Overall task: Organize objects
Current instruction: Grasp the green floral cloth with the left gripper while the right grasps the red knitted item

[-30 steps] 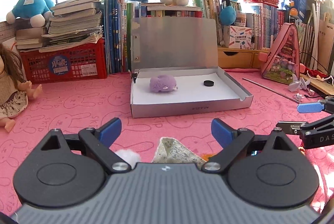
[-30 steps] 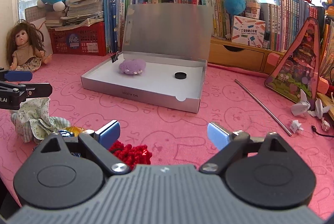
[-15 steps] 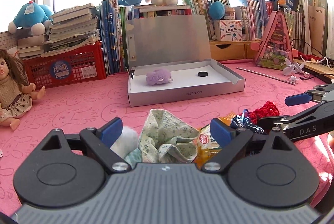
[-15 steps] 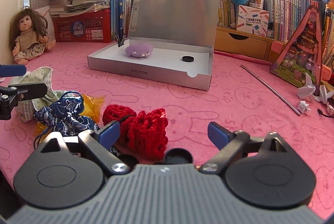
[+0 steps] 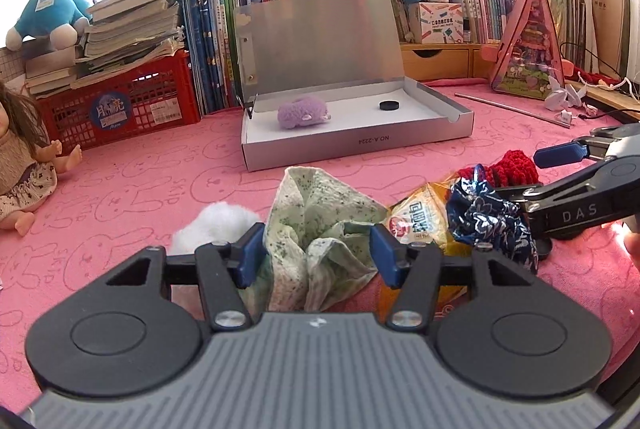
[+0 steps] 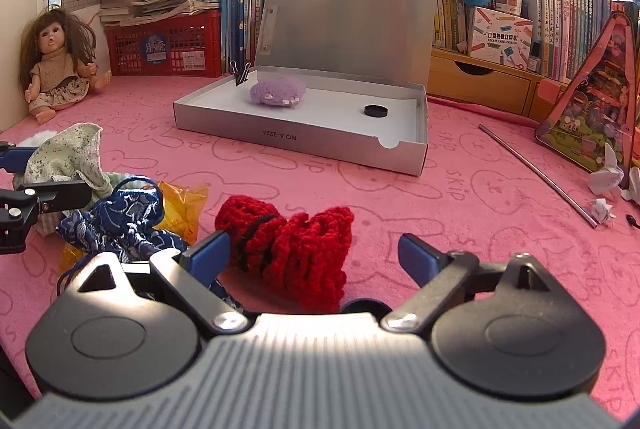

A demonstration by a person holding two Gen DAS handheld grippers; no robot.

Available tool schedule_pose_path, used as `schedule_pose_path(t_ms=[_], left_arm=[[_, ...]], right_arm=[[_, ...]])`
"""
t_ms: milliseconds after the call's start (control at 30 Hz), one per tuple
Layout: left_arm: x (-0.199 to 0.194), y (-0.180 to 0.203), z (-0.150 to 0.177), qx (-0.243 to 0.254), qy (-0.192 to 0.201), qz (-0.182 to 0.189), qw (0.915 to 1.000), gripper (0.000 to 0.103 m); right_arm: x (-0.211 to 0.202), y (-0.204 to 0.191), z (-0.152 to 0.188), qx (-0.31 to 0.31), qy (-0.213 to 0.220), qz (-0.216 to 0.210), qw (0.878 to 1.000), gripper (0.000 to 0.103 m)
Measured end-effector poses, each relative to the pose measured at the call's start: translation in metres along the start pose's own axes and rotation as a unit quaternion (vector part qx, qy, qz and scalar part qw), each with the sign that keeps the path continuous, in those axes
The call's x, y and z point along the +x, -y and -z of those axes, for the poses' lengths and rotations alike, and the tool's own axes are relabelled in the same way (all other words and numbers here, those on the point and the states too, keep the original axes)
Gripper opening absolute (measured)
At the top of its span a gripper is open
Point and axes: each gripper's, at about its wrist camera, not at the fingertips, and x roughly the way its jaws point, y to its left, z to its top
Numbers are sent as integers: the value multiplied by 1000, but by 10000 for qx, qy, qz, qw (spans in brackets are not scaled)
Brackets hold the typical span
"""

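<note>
A green floral cloth (image 5: 320,225) lies crumpled on the pink mat, between the fingers of my left gripper (image 5: 314,255), whose jaws stand on either side of it, partly closed. A white fluff ball (image 5: 214,225), a yellow snack packet (image 5: 416,221) and a blue patterned pouch (image 5: 488,221) lie beside it. My right gripper (image 6: 314,255) is open around a red knitted piece (image 6: 296,249). An open silver box (image 6: 304,139) farther back holds a purple knitted toy (image 6: 278,91) and a black disc (image 6: 375,110).
A doll (image 6: 56,65) sits at the far left. A red crate (image 5: 120,105), books and plush toys line the back. A metal rod (image 6: 536,173), paper scraps and a pink triangular toy house (image 6: 592,97) lie at the right.
Both grippers have drawn back and lowered toward the pile. The left jaws have narrowed around the floral cloth. The red knitted piece has come between the right fingers.
</note>
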Motion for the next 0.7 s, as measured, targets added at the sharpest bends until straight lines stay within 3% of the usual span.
schedule_pose_path(t_ms=[233, 700], left_arm=[[11, 3, 3, 78, -33, -17, 10000, 63], [19, -4, 9, -268, -79, 13, 9996, 63]], right_arm=[[6, 5, 0, 221, -198, -268, 9992, 92], [10, 0, 1, 243, -285, -435, 9983, 89]])
